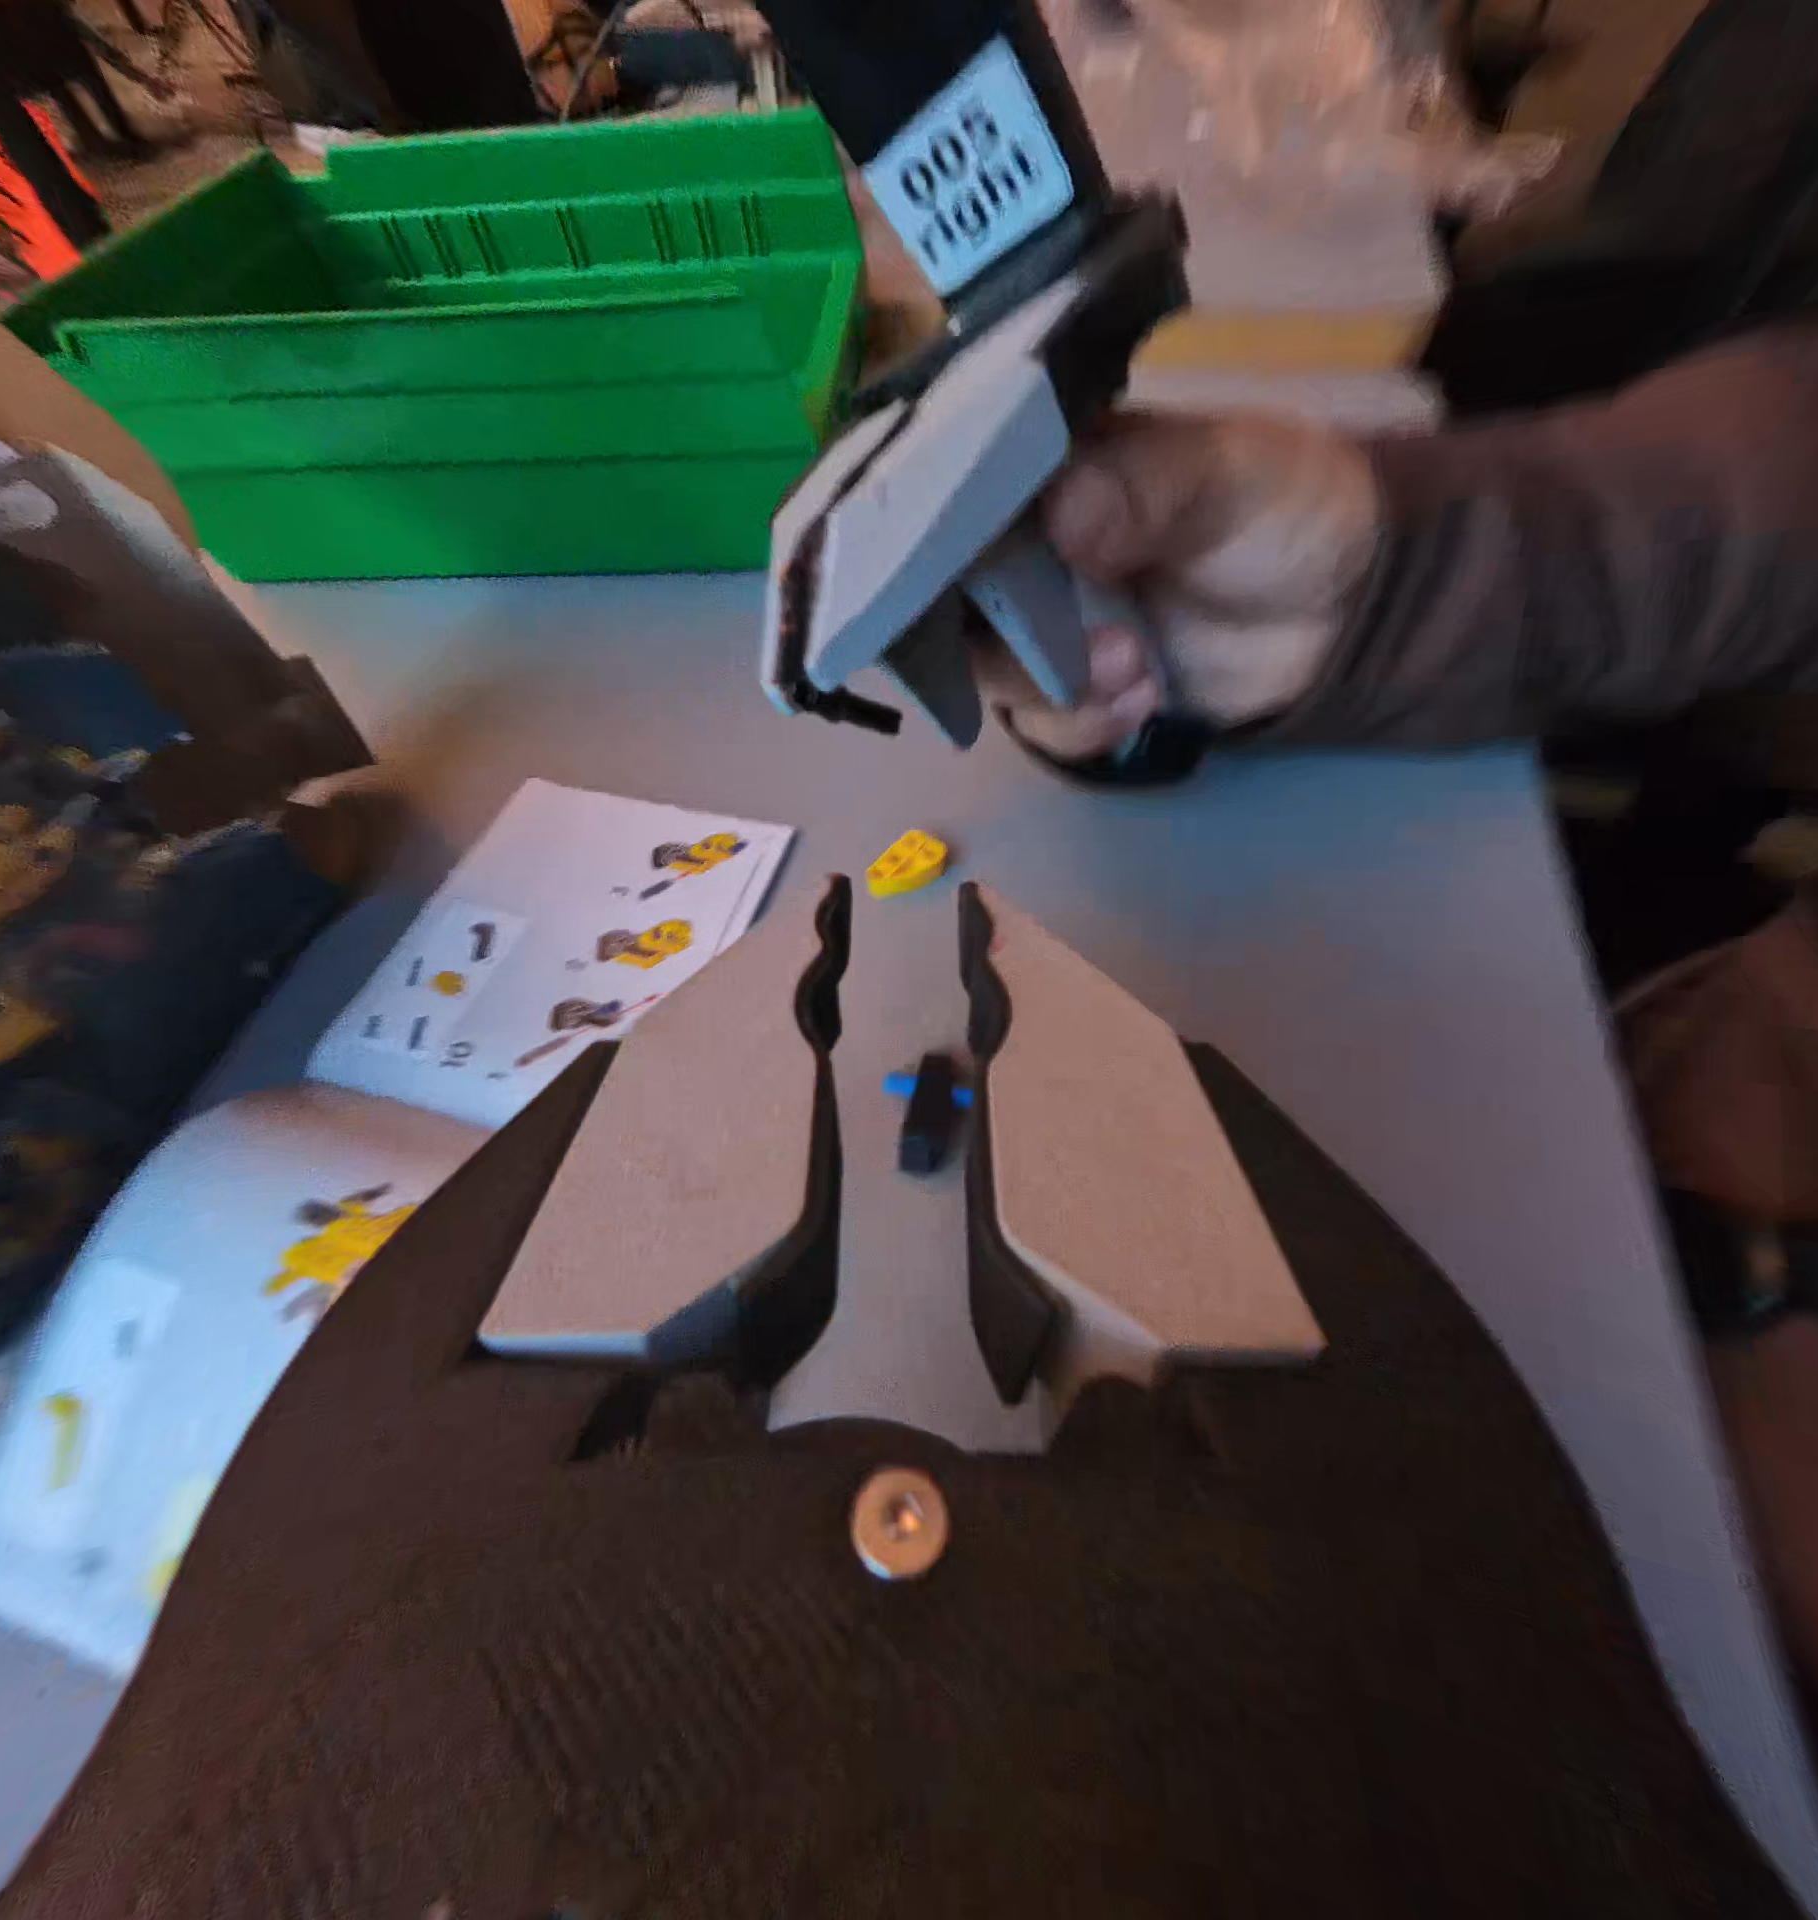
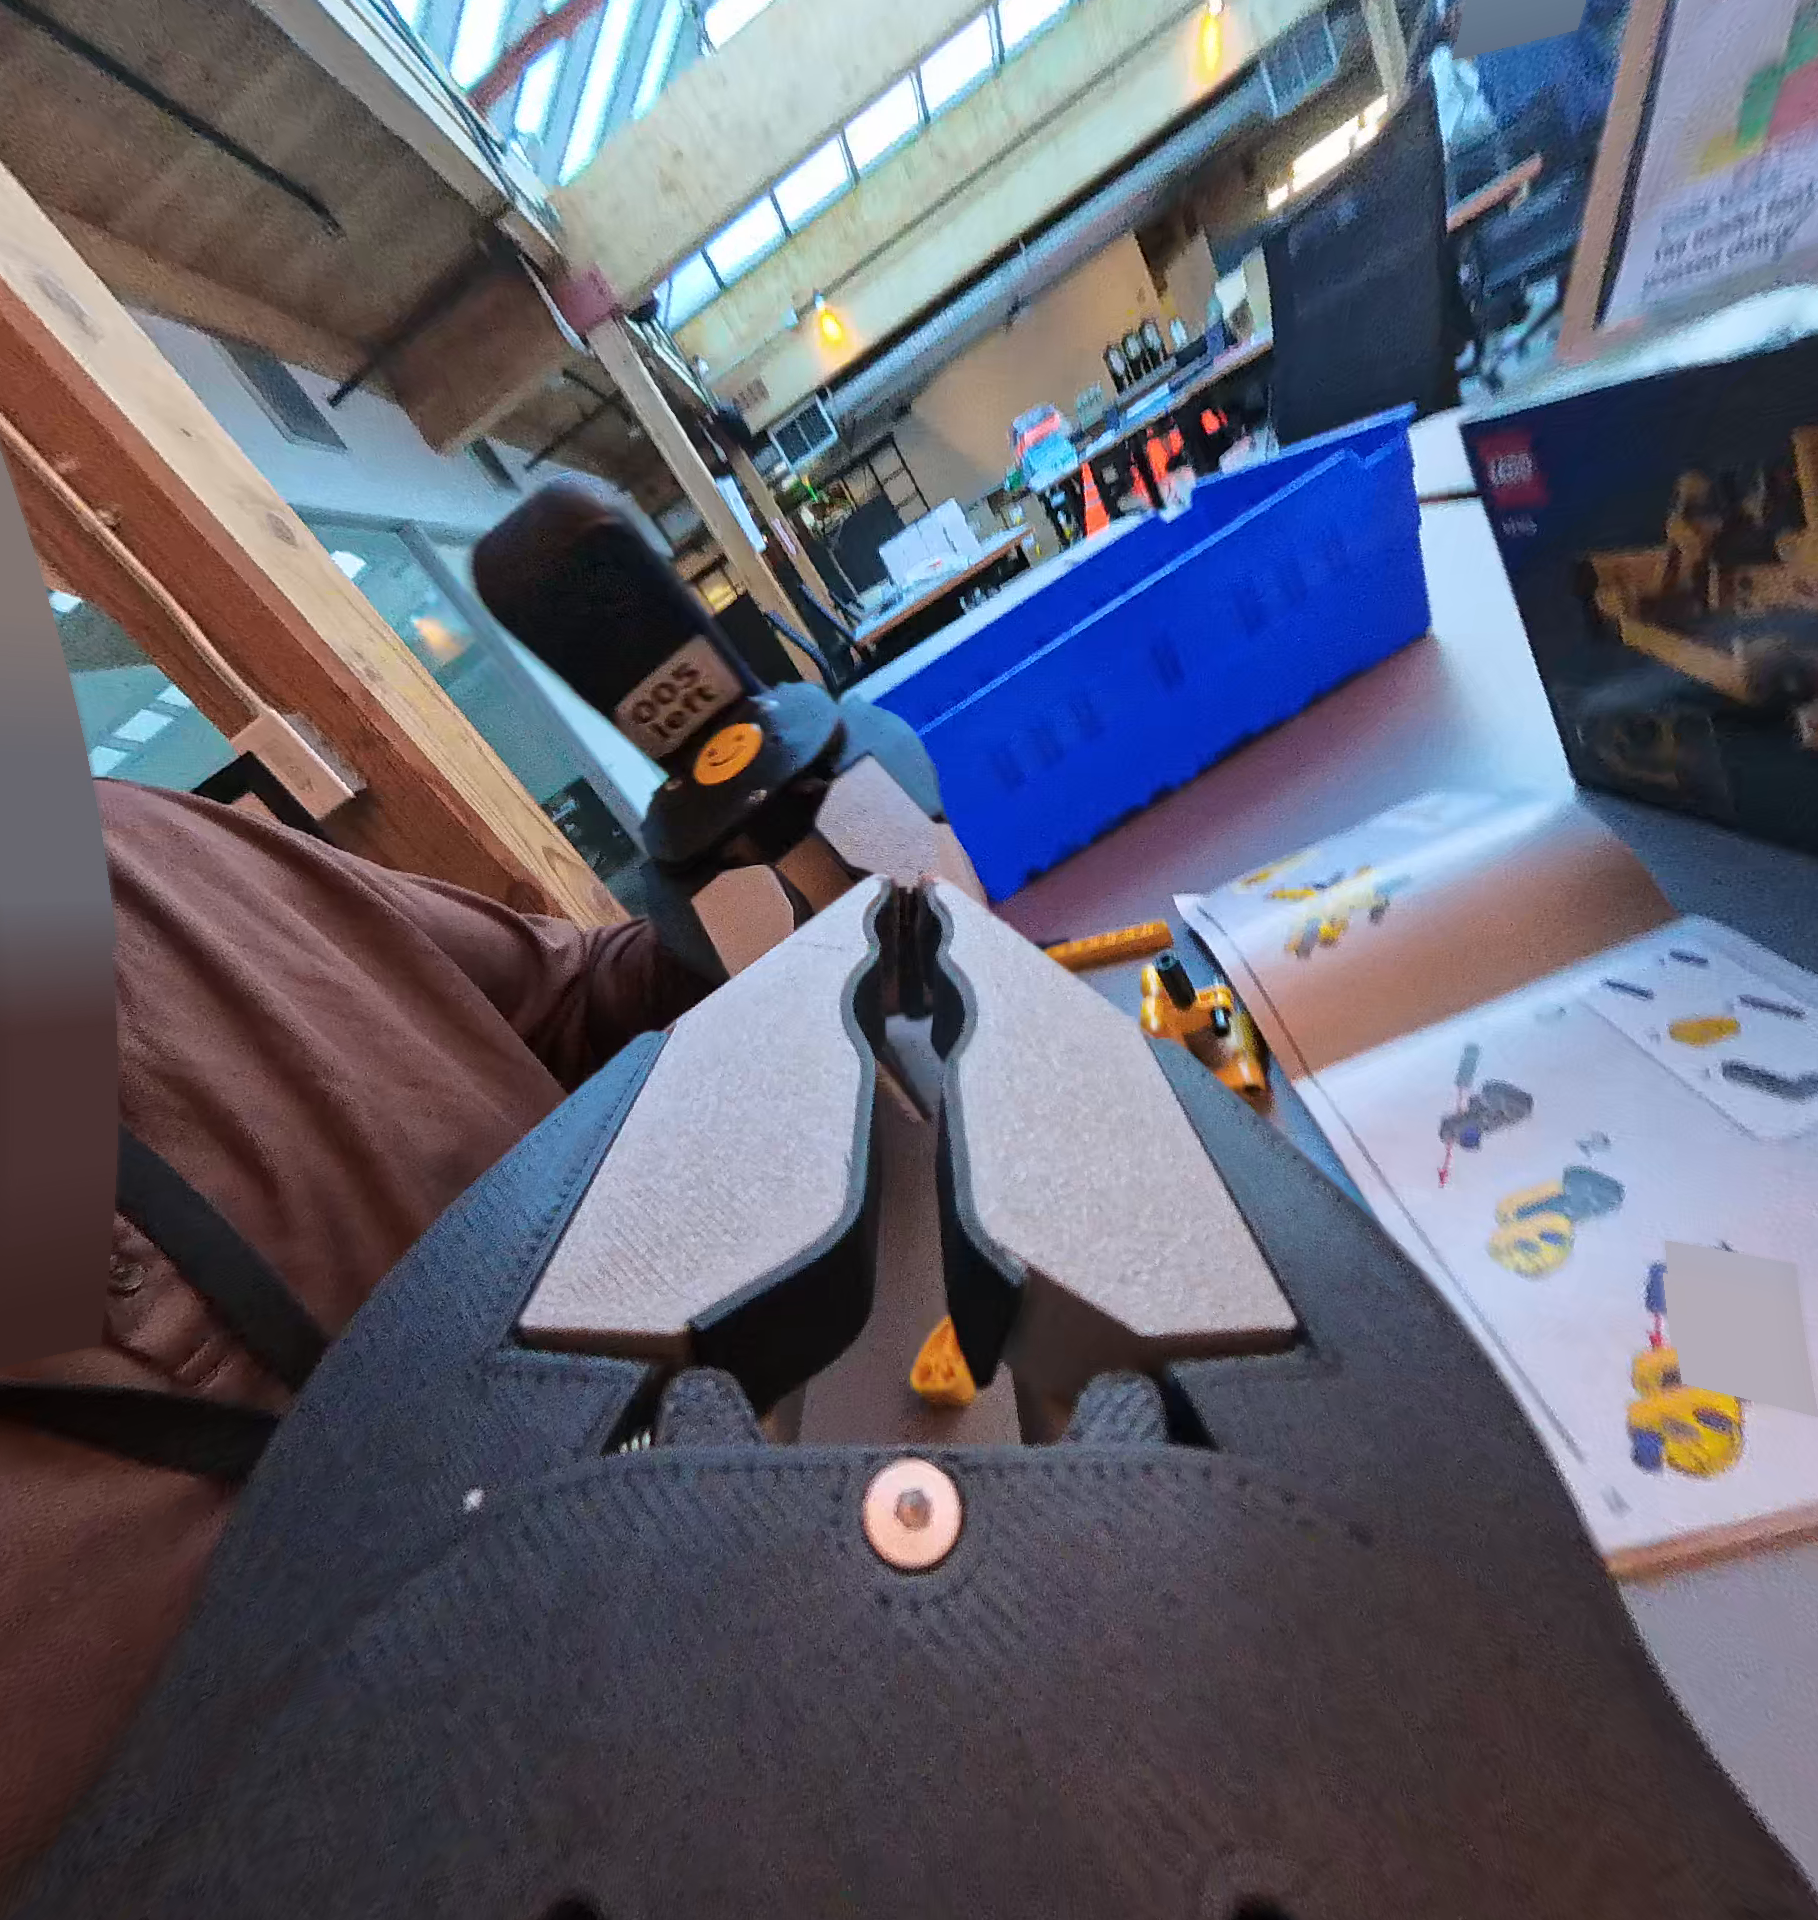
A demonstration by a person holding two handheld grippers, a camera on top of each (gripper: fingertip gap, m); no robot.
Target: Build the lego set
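In the left wrist view my left gripper (image 1: 905,914) is open and empty, low over the grey table (image 1: 1248,987). A small black piece with a blue pin (image 1: 931,1107) lies on the table between its fingers. A small yellow piece (image 1: 907,862) lies just past the fingertips. My right gripper (image 1: 793,691) hangs above and behind, shut on a thin black pin (image 1: 853,709). In the right wrist view the right gripper (image 2: 910,899) is shut on the black pin (image 2: 910,961). The yellow piece (image 2: 941,1366) shows below its fingers, and the left gripper (image 2: 811,868) is just beyond.
A green bin (image 1: 489,343) stands at the back of the table. The set's box (image 1: 74,883) and the open instruction booklet (image 1: 572,935) lie to the left. The right wrist view shows a blue bin (image 2: 1175,665), a yellow partial assembly (image 2: 1201,1023) and a yellow beam (image 2: 1107,945).
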